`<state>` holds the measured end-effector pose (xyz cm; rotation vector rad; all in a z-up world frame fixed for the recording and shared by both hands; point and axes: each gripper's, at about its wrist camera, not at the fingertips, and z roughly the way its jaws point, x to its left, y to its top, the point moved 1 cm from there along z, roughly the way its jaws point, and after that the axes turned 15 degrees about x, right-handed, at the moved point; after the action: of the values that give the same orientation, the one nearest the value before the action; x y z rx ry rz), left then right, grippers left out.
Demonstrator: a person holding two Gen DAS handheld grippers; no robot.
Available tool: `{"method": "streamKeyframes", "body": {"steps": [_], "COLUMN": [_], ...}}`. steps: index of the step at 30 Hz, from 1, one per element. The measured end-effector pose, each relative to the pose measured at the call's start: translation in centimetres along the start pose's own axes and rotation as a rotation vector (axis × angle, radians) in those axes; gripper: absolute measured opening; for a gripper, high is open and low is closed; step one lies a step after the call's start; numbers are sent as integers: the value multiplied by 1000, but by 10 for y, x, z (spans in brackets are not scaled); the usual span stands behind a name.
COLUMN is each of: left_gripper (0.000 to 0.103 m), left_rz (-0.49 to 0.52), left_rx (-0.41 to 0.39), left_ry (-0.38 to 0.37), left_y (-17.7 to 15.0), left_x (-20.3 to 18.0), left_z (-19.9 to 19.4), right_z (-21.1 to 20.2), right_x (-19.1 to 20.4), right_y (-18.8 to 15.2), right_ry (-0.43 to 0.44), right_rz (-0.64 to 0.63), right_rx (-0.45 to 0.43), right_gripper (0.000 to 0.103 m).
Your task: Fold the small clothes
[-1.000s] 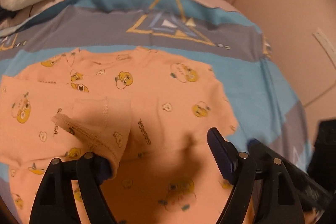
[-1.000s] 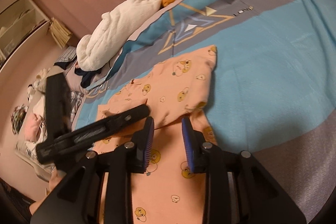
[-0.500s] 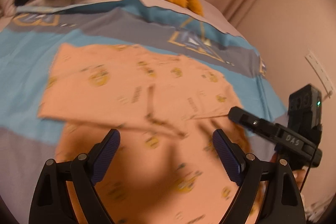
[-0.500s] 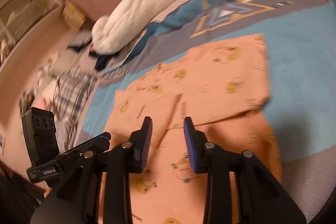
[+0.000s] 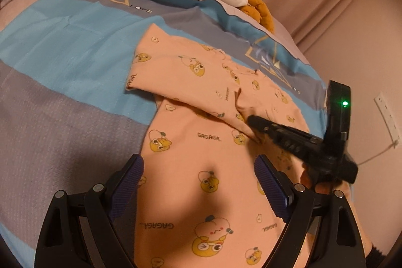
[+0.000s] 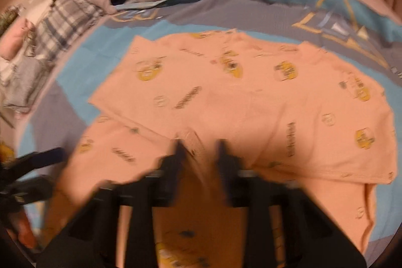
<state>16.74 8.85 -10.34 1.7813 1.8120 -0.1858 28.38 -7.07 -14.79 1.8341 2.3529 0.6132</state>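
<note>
Left wrist view showed the shirt [image 5: 201, 142] flat on the bed [image 5: 62, 47], its length running away from the released left gripper [image 5: 198, 175], the cuff [image 6: 193, 140] between the right gripper's [image 6: 198, 150] part-closed fingers, grip uncertain.

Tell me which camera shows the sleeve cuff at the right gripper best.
The right wrist view: the sleeve cuff sits between the right gripper fingers, though blurred. In the left wrist view that gripper covers the cuff, showing only the surrounding shirt.
</note>
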Motion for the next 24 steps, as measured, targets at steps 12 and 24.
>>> {"method": "streamKeyframes", "body": {"steps": [12, 24], "left_gripper": [89, 89], "left_rz": [16, 13], "left_rx": [-7, -1], "left_ry": [6, 48], "left_y": [-5, -3], "left_x": [4, 11], "left_z": [1, -1], "right_z": [-39, -32], "right_x": [-113, -80], "right_y": [-72, -33], "right_ry": [486, 273], "right_rz": [498, 372], "right_rx": [-206, -102], "right_gripper": [49, 6]}}
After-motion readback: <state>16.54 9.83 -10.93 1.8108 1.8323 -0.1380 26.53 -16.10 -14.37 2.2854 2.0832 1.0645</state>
